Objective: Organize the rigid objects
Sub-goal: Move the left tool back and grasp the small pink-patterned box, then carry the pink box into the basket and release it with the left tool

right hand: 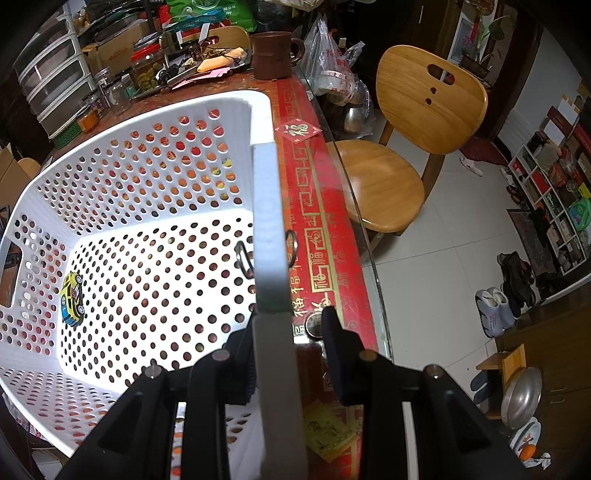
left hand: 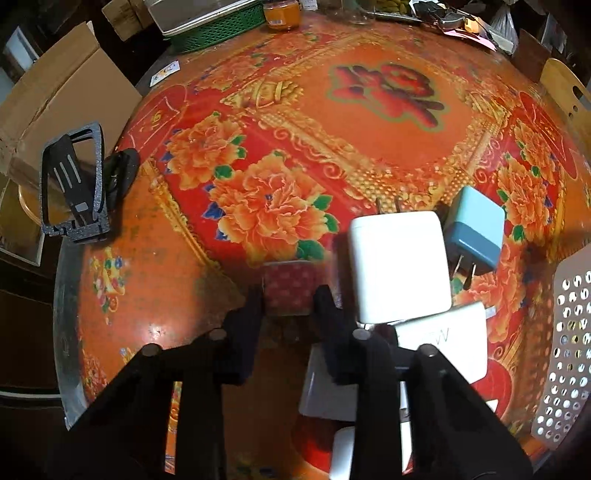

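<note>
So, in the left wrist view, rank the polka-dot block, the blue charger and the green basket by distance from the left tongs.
1. Polka-dot block: between the left tongs.
2. Blue charger: right, mid-table.
3. Green basket: far edge, upper left.

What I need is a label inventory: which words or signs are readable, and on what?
"福": red diamond sticker on the table.
"福": gold border of the tablecloth.
"W": end of faint print on the lower white charger.
Green bag and plastic bag: print too blurred.
</note>
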Available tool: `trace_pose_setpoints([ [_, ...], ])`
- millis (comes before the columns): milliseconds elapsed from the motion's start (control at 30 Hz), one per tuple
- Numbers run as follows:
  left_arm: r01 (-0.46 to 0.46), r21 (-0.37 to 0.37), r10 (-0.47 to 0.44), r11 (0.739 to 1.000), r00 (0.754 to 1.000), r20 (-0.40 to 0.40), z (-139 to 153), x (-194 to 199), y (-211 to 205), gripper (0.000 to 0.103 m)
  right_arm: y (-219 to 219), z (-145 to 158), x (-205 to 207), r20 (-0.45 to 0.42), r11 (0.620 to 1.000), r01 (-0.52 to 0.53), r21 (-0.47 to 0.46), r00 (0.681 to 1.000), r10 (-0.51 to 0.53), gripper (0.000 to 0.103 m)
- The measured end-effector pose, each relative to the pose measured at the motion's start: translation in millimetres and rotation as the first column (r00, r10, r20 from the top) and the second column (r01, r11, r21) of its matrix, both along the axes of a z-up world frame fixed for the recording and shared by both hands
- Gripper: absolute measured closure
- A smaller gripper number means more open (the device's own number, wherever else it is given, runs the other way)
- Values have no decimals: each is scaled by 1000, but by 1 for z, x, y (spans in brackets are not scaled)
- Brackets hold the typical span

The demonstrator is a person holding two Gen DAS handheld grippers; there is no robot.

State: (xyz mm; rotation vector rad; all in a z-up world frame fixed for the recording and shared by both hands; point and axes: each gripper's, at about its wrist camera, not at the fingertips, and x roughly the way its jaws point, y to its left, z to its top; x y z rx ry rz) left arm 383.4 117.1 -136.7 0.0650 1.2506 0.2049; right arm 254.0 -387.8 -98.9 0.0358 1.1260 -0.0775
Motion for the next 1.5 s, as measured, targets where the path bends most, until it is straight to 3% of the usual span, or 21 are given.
trace_pose_setpoints([
  [400, -20, 47, 17, 999, 998, 59, 17, -7, 6, 77, 1, 0, 0, -2, 1000, -2, -2, 1000, 2, 74],
  [533, -12, 91, 3, 996, 994, 109, 40, -18, 0, 77, 1, -1, 0, 0, 1000, -2, 1, 1000, 2, 74],
  [700, -8, 215, -43, 977, 972, 229, 87, -42, -33, 77, 1, -1, 1, 1, 1000, -4, 1, 1000, 4, 74],
  [833, 94, 216, -154, 972, 948, 279, 126, -65, -77, 77, 0, -1, 2, 0, 1000, -2, 7, 1000, 2, 74],
  [967, 246, 211, -303, 946, 902, 308, 159, -88, -139, 77, -1, -1, 2, 0, 1000, -3, 4, 1000, 3, 74],
  [1167, 408, 280, -475, 869, 847, 239, 161, -84, -243, 77, -1, -1, 3, -1, 1000, -1, 0, 1000, 1, 74],
  [1367, 529, 268, -557, 806, 829, 39, 117, -52, -321, 77, 1, 0, 3, -5, 1000, 0, -6, 1000, 0, 74],
  [1500, 565, 271, -570, 780, 819, -68, 84, -36, -342, 77, 1, 0, 3, -8, 1000, -2, -8, 1000, 2, 74],
])
